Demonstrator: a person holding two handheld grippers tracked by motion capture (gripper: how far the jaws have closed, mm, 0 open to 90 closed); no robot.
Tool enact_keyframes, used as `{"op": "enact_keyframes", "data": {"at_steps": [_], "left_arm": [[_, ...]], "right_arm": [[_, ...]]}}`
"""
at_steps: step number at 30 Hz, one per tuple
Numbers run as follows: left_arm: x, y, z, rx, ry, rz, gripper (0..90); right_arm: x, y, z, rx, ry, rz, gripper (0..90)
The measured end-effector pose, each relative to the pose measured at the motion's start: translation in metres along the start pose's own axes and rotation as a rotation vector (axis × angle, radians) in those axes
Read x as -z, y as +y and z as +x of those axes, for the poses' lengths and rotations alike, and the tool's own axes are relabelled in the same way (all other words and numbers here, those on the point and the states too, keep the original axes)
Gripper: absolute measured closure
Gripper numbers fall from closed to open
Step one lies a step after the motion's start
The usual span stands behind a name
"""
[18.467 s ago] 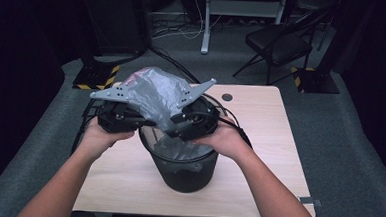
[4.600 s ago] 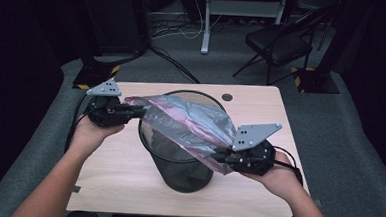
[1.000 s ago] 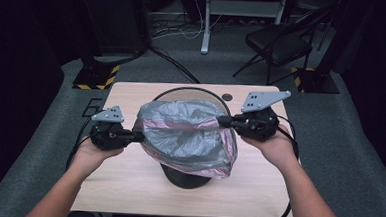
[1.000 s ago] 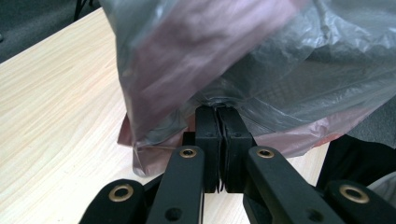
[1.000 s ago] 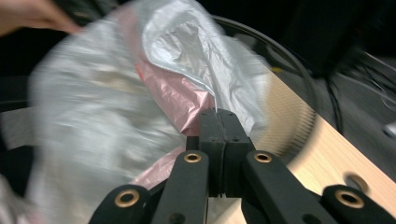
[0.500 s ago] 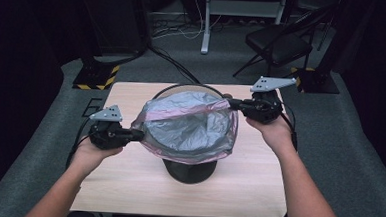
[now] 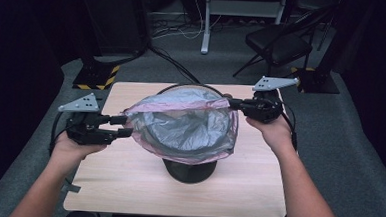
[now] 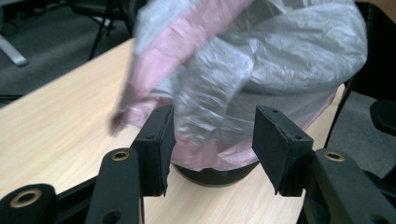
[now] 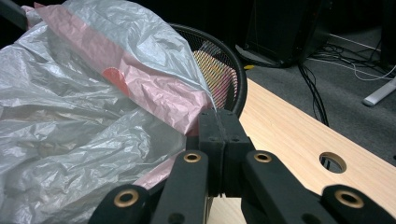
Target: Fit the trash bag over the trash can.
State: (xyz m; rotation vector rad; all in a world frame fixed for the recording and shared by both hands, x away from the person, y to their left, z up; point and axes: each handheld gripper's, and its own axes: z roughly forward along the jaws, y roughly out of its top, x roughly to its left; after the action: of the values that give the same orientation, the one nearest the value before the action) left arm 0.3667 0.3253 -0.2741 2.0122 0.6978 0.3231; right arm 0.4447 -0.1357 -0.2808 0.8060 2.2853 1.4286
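Two grippers flank the bin bag draped over the black bin mid-desk: right gripper at two o'clock, jaws pinching its pink rim; left gripper at nine, jaws spread.

black two-jaw grippers, brass-ringed screw holes; grey three-cornered plates, trailing black cables; bare forearms

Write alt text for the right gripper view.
The right gripper has its black jaws shut on the pink rim of a grey bin bag, stretched over a black mesh wastebasket. The basket stands on a light wooden table with a round cable hole.
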Motion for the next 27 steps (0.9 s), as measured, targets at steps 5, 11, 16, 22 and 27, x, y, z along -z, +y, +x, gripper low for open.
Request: {"op": "enact_keyframes", "data": {"at_steps": [5, 11, 16, 22, 27], "left_arm": [[0.0, 0.009, 0.006, 0.01, 0.079, -0.015, 42.9], [-0.028, 0.024, 0.02, 0.026, 0.089, 0.019, 33.5], [-0.04, 0.029, 0.021, -0.032, 0.045, 0.031, 67.1], [-0.048, 0.045, 0.028, -0.03, 0.062, 0.007, 76.7], [-0.071, 0.051, 0.036, 0.004, 0.067, 0.009, 77.9]], "right_arm": [[0.0, 0.0, 0.001, 0.003, -0.002, -0.002, 89.0], [0.0, 0.0, 0.001, 0.006, -0.006, 0.003, 88.9], [0.0, 0.0, 0.001, 0.014, -0.005, 0.003, 88.9], [0.003, 0.002, -0.002, 0.023, -0.019, 0.002, 88.6], [-0.001, -0.002, -0.009, 0.004, -0.053, 0.001, 88.0]]}}
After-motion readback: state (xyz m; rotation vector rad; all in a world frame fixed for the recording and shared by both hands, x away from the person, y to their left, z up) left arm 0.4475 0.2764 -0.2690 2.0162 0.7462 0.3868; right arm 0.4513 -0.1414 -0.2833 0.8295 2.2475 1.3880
